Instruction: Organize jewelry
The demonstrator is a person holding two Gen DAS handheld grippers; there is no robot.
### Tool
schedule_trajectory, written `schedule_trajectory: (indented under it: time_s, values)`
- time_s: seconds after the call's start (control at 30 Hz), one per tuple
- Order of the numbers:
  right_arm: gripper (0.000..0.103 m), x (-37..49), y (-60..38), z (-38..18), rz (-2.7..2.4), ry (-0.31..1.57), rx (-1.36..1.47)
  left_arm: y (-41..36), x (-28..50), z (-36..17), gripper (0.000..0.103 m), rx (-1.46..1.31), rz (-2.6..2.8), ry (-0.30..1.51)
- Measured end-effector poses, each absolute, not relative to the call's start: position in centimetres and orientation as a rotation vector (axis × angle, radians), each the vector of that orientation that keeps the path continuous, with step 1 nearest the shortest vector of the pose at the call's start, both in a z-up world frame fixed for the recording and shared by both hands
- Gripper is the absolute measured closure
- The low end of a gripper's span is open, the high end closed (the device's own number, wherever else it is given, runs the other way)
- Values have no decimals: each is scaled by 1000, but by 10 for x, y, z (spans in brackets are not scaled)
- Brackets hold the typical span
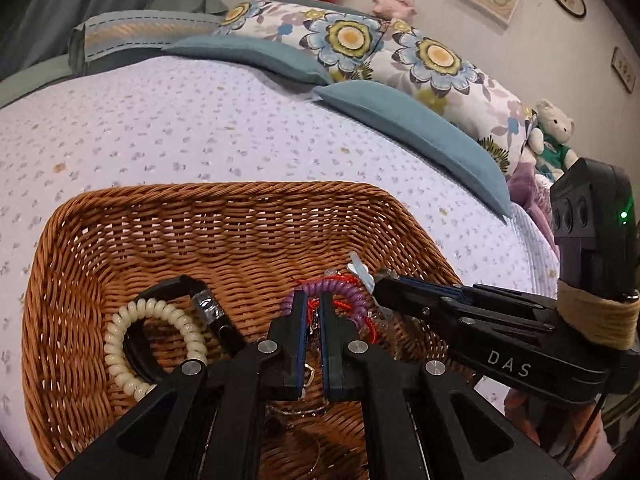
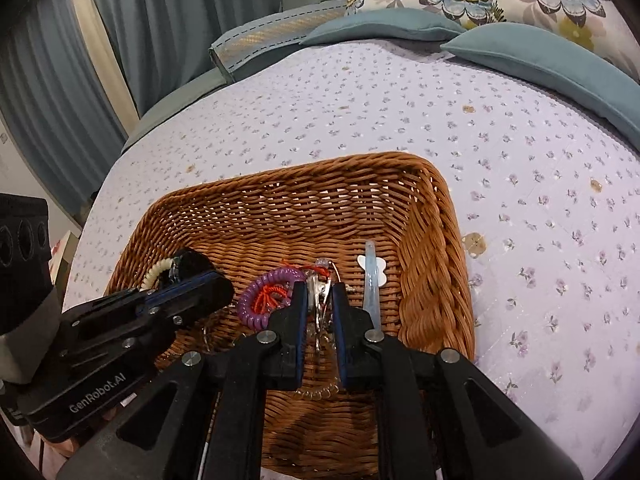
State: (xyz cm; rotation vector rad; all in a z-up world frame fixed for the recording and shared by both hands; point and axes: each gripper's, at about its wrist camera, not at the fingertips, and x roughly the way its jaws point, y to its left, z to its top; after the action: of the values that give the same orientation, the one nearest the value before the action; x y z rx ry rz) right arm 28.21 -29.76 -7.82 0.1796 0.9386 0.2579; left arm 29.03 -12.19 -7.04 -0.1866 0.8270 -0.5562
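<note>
A brown wicker basket (image 1: 224, 216) (image 2: 432, 240) sits on the bed. Inside lie a cream spiral hair tie (image 1: 120, 344), a black bracelet (image 1: 208, 308), a purple spiral tie (image 1: 352, 296) (image 2: 260, 296) tangled with red cord (image 2: 272, 294), and a pale blue hair clip (image 2: 370, 276) (image 1: 362, 270). My left gripper (image 1: 313, 300) is nearly shut around red cord and a silvery piece. My right gripper (image 2: 320, 292) has its jaws narrowly apart around a silver chain piece (image 2: 320, 300); it also shows in the left wrist view (image 1: 380, 280).
The lilac flowered bedspread (image 1: 200, 120) (image 2: 520, 160) lies around the basket. Teal and floral pillows (image 1: 400, 52) lie at the head. Plush toys (image 1: 554, 136) sit at the right. Curtains (image 2: 120, 40) hang at the left.
</note>
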Motion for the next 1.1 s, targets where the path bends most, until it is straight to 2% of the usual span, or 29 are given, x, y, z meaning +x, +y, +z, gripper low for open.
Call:
schedule_trajectory:
  time_s: [0.03, 0.07, 0.1, 0.13, 0.17, 0.27, 0.47, 0.53, 0.6, 0.67, 0.8, 0.87, 1.1]
  values:
    - [87, 281, -300, -77, 255, 935, 182, -119, 290, -68, 86, -202, -559, 826]
    - [86, 279, -301, -76, 248, 931, 181, -115, 288, -65, 72, -213, -557, 817]
    - [85, 277, -304, -72, 241, 921, 183, -111, 286, -62, 62, -219, -551, 806]
    - [84, 274, -307, -69, 243, 911, 192, -106, 282, -56, 45, -230, -539, 786]
    - [78, 271, -310, -64, 242, 899, 201, -101, 278, -51, 41, -244, -535, 769]
    - [68, 256, -314, -47, 240, 850, 208, -88, 264, -36, 41, -271, -532, 751]
    - [66, 211, -308, -12, 261, 793, 211, -65, 203, 4, 40, -229, -486, 678]
    - [60, 188, -303, -2, 257, 765, 211, -60, 179, 15, 36, -205, -457, 645]
    - [45, 162, -297, 5, 239, 730, 202, -53, 148, 22, 32, -180, -397, 606]
    - [40, 137, -291, 9, 214, 695, 185, -47, 116, 25, 31, -165, -336, 563]
    - [40, 88, -267, 6, 117, 619, 54, -46, 76, 20, 30, -100, -231, 510]
    - [36, 73, -258, 4, 77, 581, -4, -48, 66, 13, 29, -49, -198, 495]
    - [35, 73, -253, -4, 49, 555, -50, -48, 69, 1, 29, -28, -166, 521]
